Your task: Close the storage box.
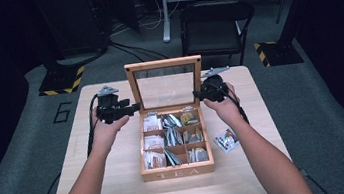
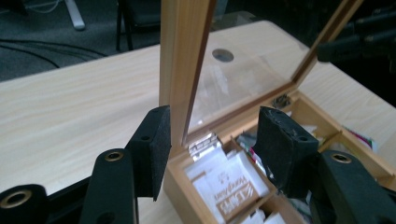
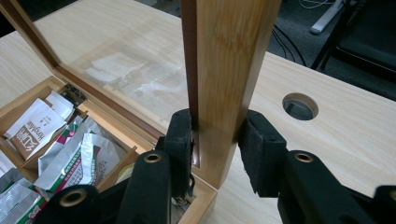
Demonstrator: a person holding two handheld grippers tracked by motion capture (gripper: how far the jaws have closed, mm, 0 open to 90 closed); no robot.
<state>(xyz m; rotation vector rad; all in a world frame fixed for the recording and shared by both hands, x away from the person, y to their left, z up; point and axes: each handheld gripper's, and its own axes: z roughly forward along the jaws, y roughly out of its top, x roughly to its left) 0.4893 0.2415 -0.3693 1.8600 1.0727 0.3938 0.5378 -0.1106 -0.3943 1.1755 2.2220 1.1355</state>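
standing upright at the back of the tea box (image 1: 177, 169) on the table (image 1: 121, 184), the lid (image 1: 166, 90) is stiff wood with fragile glass; the right gripper (image 3: 215, 140) is clamped on its side frame, the left gripper (image 2: 212, 140) is released around the other, so hold the wood only.

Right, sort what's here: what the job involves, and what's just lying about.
In the job: tea box, its glass lid, left gripper, right gripper, both at the lid's side edges.
Lying about: loose packet on the table, chair behind.
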